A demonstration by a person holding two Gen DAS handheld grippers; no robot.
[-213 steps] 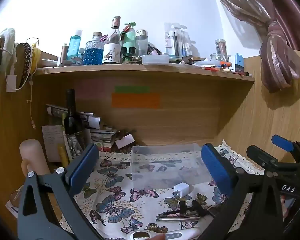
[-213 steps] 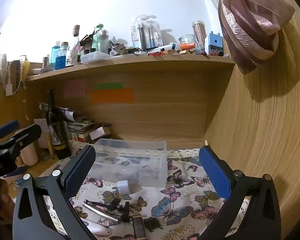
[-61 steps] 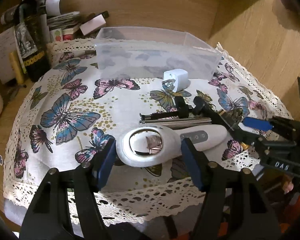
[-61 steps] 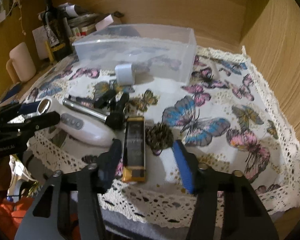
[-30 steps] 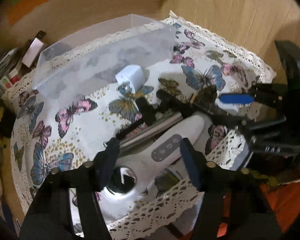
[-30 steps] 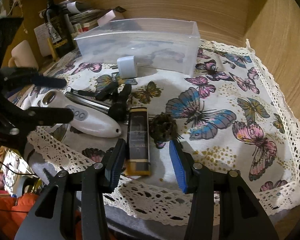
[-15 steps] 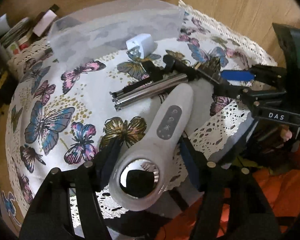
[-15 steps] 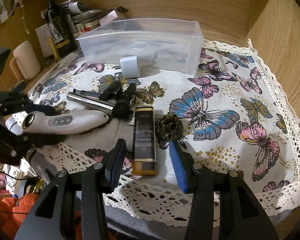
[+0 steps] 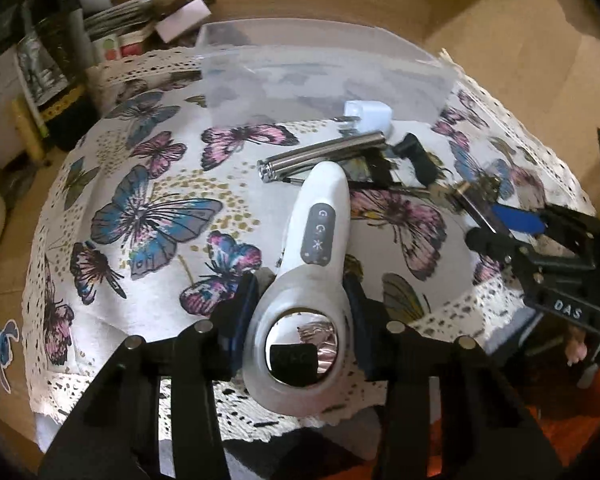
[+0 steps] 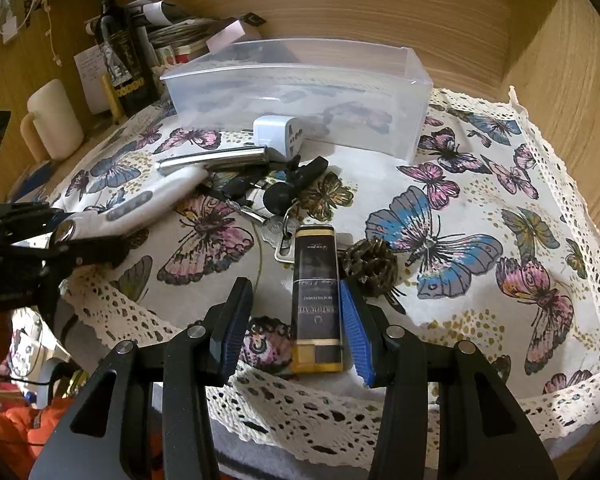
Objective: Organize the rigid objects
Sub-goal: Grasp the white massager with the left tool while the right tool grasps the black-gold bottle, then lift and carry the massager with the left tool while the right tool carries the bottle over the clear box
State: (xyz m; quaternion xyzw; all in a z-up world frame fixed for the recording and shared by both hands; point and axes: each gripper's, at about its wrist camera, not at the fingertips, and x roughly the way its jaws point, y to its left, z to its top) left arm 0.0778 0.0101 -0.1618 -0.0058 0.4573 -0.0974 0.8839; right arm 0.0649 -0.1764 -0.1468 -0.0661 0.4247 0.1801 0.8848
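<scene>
My left gripper (image 9: 300, 312) is shut on the round head of a white handheld device (image 9: 312, 256) with grey buttons; it also shows in the right wrist view (image 10: 136, 204). My right gripper (image 10: 296, 320) is open around a black and gold rectangular box (image 10: 316, 292) lying on the butterfly cloth (image 10: 460, 216); its right finger is close beside the box. A clear plastic bin (image 10: 300, 92) stands behind. A white charger cube (image 10: 276, 132), a silver tube (image 10: 212, 162), black clips and keys (image 10: 280, 236) and a pine cone (image 10: 370, 266) lie between.
A dark wine bottle (image 10: 120, 52), papers and a cream mug (image 10: 54, 120) stand at the back left. Wooden walls close the back and right. The cloth's lace edge (image 10: 340, 412) hangs over the near table edge.
My left gripper has closed on the white device's head and swung it so its handle points toward the bin. My right gripper has stayed around the black and gold box.
</scene>
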